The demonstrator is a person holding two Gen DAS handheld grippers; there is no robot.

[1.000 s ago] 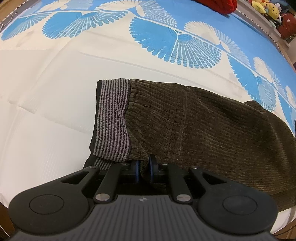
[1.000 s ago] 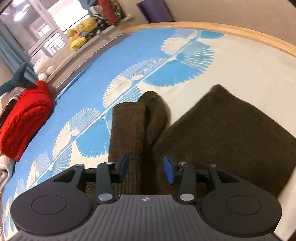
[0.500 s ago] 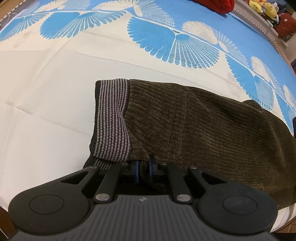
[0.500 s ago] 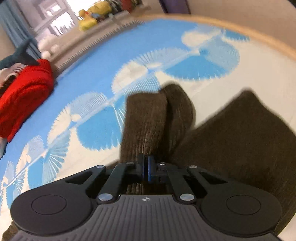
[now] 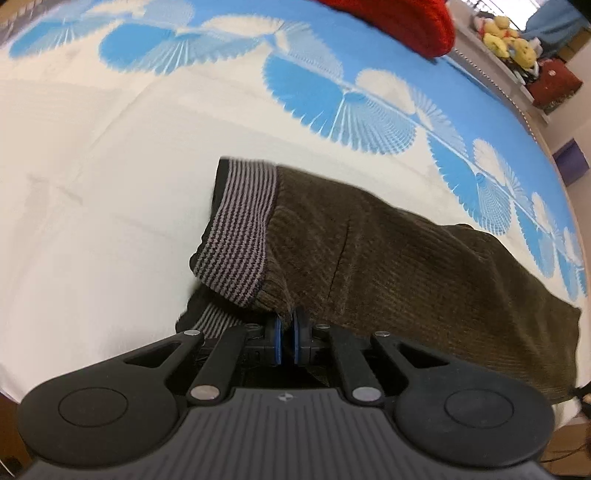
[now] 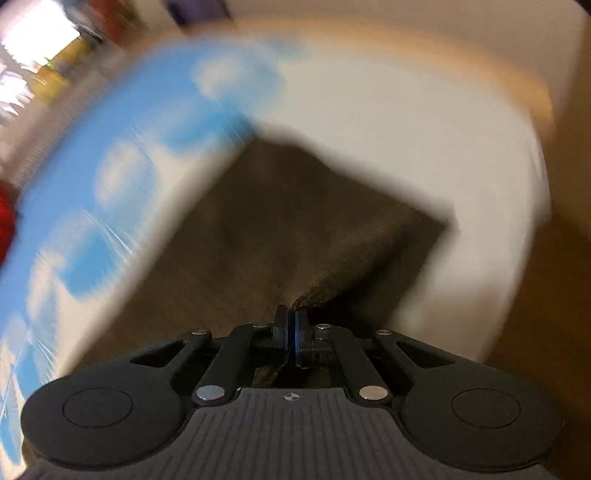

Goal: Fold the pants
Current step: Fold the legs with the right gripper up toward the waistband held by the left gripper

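Dark brown corduroy pants [image 5: 388, 269] with a grey-and-black striped waistband [image 5: 236, 236] lie on a bed. My left gripper [image 5: 286, 332] is shut on the near edge of the pants by the waistband, which is raised a little off the bed. In the right wrist view, heavily blurred, my right gripper [image 6: 290, 326] is shut on a fold of the pants [image 6: 295, 229], which spread out ahead of it.
The bed cover [image 5: 92, 221] is cream with blue fan patterns [image 5: 354, 118]. A red cushion [image 5: 399, 18] and yellow stuffed toys [image 5: 506, 40] lie at the far side. A wooden bed rim [image 6: 424, 62] and floor show on the right in the right wrist view.
My right gripper has shut on the pants and swung fast with them, blurring its view. My left gripper has lifted the waistband edge slightly while staying shut.
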